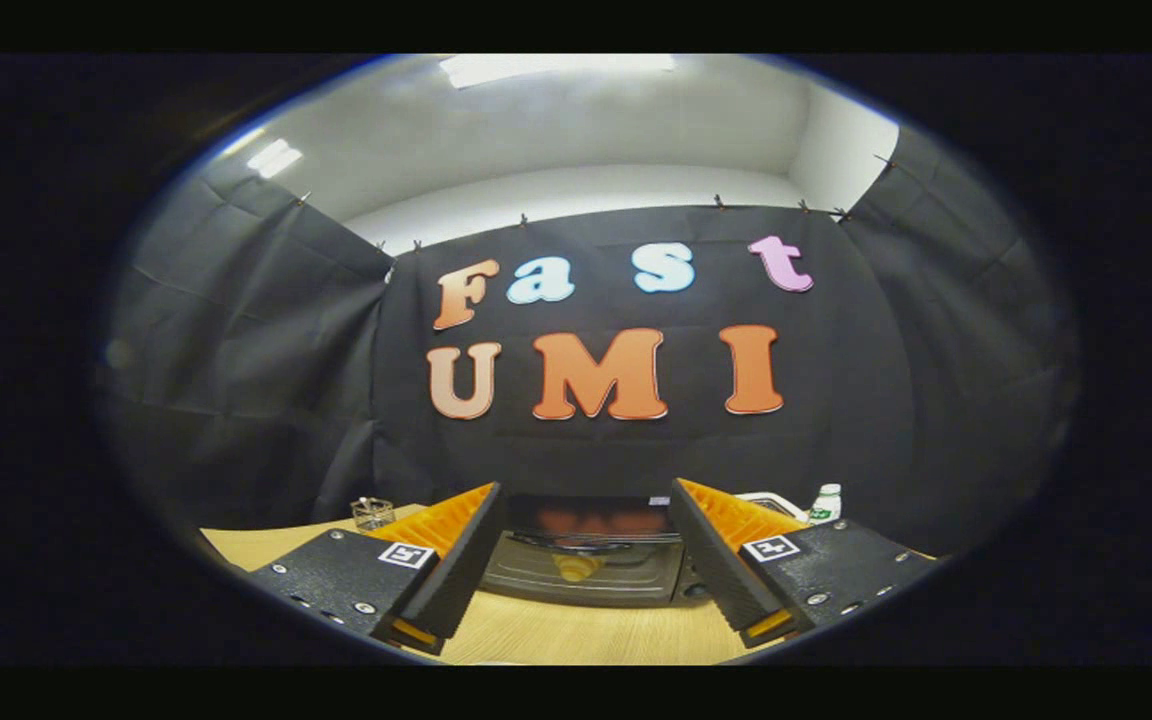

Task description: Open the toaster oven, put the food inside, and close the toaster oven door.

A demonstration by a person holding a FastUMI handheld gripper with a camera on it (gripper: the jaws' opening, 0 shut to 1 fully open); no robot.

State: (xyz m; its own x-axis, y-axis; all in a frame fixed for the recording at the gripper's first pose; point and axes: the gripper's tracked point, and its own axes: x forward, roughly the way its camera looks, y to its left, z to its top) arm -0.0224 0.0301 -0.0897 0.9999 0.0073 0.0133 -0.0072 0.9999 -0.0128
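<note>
The jaws [586, 520] stood spread wide and released, grasping nothing, with one finger [456, 560] on the left and the other finger [716, 560] on the right, both held above the light wooden desk [576, 635]. Between the two fingers and just beyond them sat the toaster oven [586, 560], a dark box resting toward the far edge of the desk, close to the black cloth wall [596, 450] of the booth. Its glass door [586, 578] seemed to be let down toward the fingers, though the view was too low and dim to be sure of this. A small yellowish piece of food [577, 567] showed at the middle of the oven's front; whether it lay inside the cavity or on the door could not be told. Beyond the left finger, near the far left corner of the desk, stood a small clear container [372, 513]. Beyond the right finger, by the far right side of the desk, stood a small plastic bottle [825, 503] with a white cap and a green label, and just beside it lay a white object [771, 499] whose nature was hidden by the finger. Above the cloth wall rose a pale ceiling [576, 130] with a bright light panel [556, 68].
</note>
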